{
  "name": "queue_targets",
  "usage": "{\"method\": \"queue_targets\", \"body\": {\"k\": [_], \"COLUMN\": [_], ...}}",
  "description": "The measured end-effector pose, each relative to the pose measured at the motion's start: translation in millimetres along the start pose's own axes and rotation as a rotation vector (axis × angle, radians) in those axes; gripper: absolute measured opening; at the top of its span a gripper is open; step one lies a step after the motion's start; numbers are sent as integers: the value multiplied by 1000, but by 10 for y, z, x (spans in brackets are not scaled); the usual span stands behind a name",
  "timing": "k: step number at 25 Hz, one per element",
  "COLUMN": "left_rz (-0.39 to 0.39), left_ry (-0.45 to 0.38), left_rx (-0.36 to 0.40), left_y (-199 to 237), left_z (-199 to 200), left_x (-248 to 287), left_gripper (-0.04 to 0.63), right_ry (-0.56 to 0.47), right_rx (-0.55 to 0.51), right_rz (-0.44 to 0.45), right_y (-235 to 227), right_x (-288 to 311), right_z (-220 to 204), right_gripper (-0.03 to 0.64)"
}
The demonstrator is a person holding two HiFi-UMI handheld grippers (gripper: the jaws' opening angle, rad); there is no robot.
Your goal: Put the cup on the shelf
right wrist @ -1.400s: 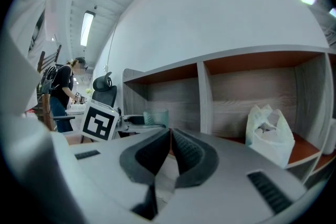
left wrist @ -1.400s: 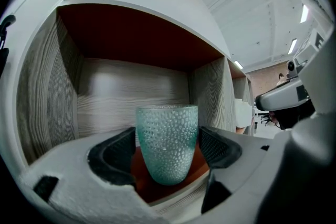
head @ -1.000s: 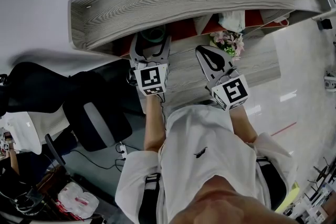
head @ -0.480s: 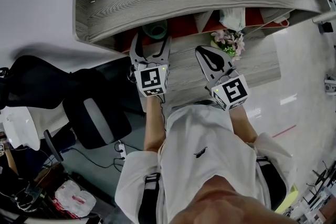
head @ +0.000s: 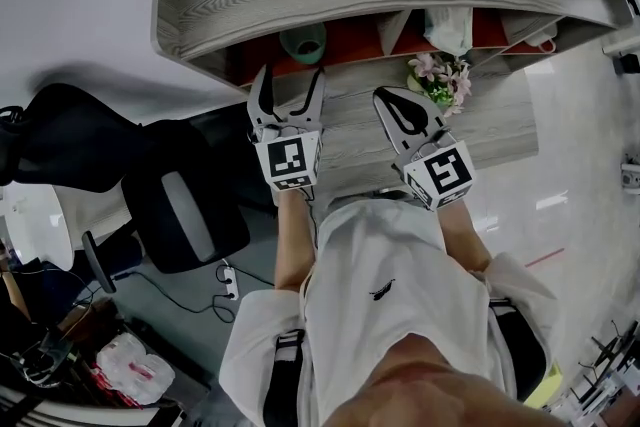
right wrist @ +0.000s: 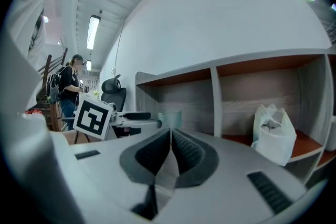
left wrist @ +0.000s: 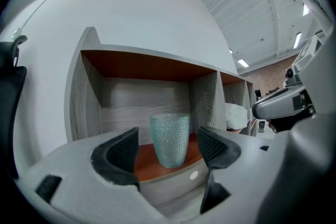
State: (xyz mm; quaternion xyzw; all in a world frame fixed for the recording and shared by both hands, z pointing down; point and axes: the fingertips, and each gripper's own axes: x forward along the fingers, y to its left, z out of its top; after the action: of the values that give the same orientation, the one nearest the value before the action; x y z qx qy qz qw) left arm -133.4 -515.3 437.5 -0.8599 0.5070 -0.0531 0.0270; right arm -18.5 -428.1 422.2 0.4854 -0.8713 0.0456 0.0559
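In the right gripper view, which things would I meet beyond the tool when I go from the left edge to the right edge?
standing person → office chair → cup → shelf divider → white bag

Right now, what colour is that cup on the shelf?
The cup is pale blue-green with a dimpled surface, seen best in the left gripper view.
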Motion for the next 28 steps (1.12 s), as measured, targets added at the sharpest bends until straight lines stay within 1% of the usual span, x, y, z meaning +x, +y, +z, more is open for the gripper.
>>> {"method": "queue_targets", "body": {"k": [5,6,8,12,13,15,17,20,23,28], "left_rz": [-17,-15,-3,-6,-8,-11,-18,-34,-48,-73], "left_ry": [-7,-10,-20,-48,-52,-56,-61,-67,-66,-66], "left_rx": [1,0,3,17,16,15,13,-1,4,-35], "left_y": [-73,-82,-95,-184,-209,-262,-325,-430,-506,-646], "left_z": [63,75,106,231,250,271,293,343,328,304], "left_x": [-196,-237,-326,-484,-525,-604,-674,-775,-882,-1041], "left_gripper": [366,350,243,154,122,87,64,48,40,37], "right_ry": [-10,-13,-16,-34,-37,-43,-51,-59,-56,-50], "right_rx": [1,-2,0,-10,-12,-16,-29,-37,-43,-57], "right_rz": [13,16,19,27,29,32,40,48,60,81], "right_y": [80,94,115,147,152,157,164,181,211,298], "right_x": [-58,-68,-97,-163,-179,-214,-250,-292,-334,-419], "right_z": [18,24,31,89,102,123,146,160,143,123], "right_gripper": [35,35,35,35,35,35,35,35,35,34]}}
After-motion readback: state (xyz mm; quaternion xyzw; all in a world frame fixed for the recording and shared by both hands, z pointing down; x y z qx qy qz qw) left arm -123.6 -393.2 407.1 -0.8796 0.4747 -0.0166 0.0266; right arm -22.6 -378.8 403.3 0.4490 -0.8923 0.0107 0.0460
